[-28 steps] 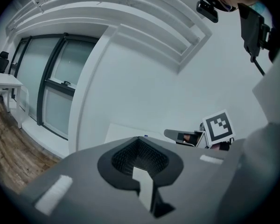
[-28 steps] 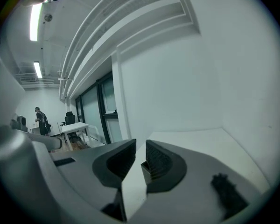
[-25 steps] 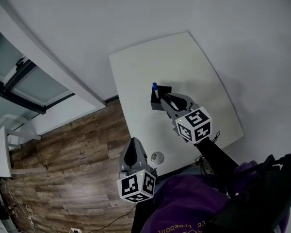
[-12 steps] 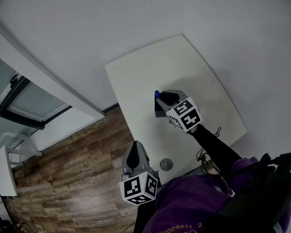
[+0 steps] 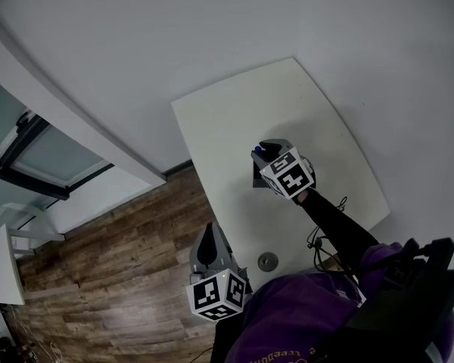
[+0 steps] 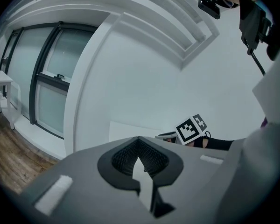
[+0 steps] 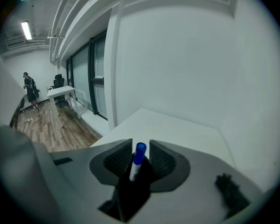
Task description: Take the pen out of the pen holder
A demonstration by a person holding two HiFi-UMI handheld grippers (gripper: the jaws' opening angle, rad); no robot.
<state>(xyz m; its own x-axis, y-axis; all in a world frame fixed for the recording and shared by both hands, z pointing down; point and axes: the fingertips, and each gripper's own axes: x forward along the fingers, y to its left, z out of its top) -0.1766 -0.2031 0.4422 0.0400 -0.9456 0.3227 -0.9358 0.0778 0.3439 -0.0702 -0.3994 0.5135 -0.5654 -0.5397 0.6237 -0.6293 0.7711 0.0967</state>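
Note:
A pen with a blue cap (image 7: 140, 149) and white barrel stands upright in a black pen holder (image 5: 258, 178) near the middle of the white table (image 5: 234, 119). My right gripper (image 7: 140, 156) is open, and its two ribbed pads sit on either side of the cap with a thin gap each side. From the head view the right gripper (image 5: 264, 153) covers most of the holder, with the blue cap (image 5: 260, 152) peeking out at its tip. My left gripper (image 5: 209, 237) is shut and holds nothing, low at the left off the table's edge over the wooden floor.
A small round grey disc (image 5: 268, 261) lies by the table's near edge, beside a dark cable (image 5: 316, 240). A white wall runs behind the table. Far off in the right gripper view a person (image 7: 28, 91) stands by a white desk (image 7: 60, 93) near tall windows.
My right gripper has moved forward over the holder, so its pads now flank the pen's cap. The left gripper has stayed about where it was.

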